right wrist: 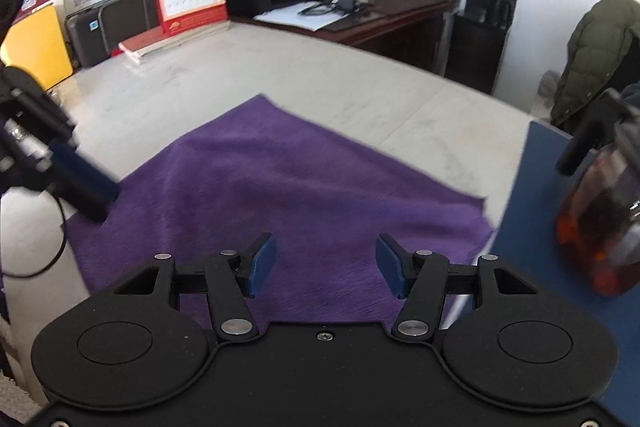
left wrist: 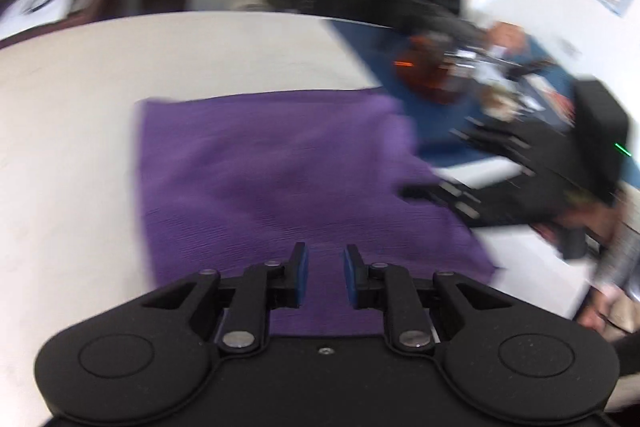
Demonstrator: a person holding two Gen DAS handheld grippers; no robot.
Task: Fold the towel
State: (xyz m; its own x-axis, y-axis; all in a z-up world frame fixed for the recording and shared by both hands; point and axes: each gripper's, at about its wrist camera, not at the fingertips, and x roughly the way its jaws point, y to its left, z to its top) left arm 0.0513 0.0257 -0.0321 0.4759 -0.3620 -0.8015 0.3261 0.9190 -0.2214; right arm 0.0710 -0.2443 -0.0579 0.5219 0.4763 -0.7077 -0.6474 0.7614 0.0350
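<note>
On the pale tabletop [right wrist: 360,95] the purple towel [right wrist: 280,187] is laid flat for folding, while the left gripper [left wrist: 326,261], narrowly parted, and the right gripper [right wrist: 326,261], wider apart, are held empty above its near edge.

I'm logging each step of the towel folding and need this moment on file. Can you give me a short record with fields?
towel: purple towel lying flat on the pale table, one fold apparently done
left gripper: left gripper above the towel's near edge, jaws narrowly apart, nothing between them
right gripper: right gripper over the towel, jaws open wide, empty
nearby: glass teapot with dark tea on a blue mat, beside the towel
image quality: left wrist view blurred
</note>
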